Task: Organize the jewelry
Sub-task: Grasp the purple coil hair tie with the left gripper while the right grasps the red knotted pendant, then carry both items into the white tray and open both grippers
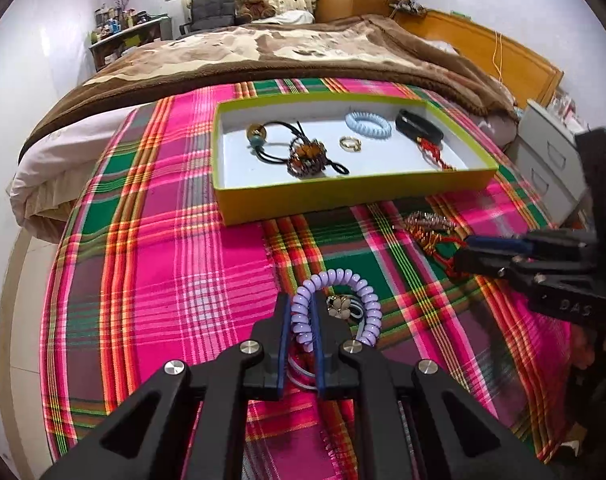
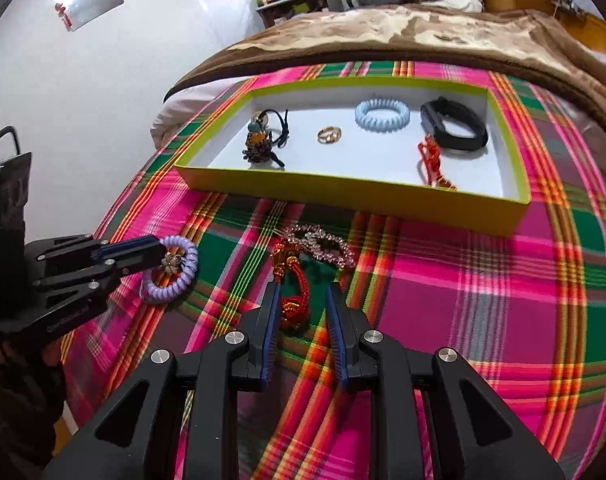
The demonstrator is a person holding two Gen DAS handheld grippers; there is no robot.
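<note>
My left gripper (image 1: 300,304) is shut on one side of a purple spiral hair tie (image 1: 343,292) that rests on the plaid cloth. A flower-topped hair band (image 1: 337,306) lies inside its loop. In the right wrist view the left gripper (image 2: 163,250) pinches the purple spiral hair tie (image 2: 175,276) at far left. My right gripper (image 2: 303,290) is open, and a red knotted cord bracelet (image 2: 297,300) lies between its fingers, close to the left one. A pink beaded bracelet (image 2: 323,246) lies just beyond. The right gripper (image 1: 461,251) reaches in from the right.
A shallow lime-green box (image 2: 343,196) with a white floor holds a black cord tie, a brown bead cluster, a gold ring (image 2: 329,135), a blue spiral tie (image 2: 382,115), a black band and a red cord. Behind it lies a brown blanket (image 1: 303,52). Grey drawers (image 1: 551,148) stand at right.
</note>
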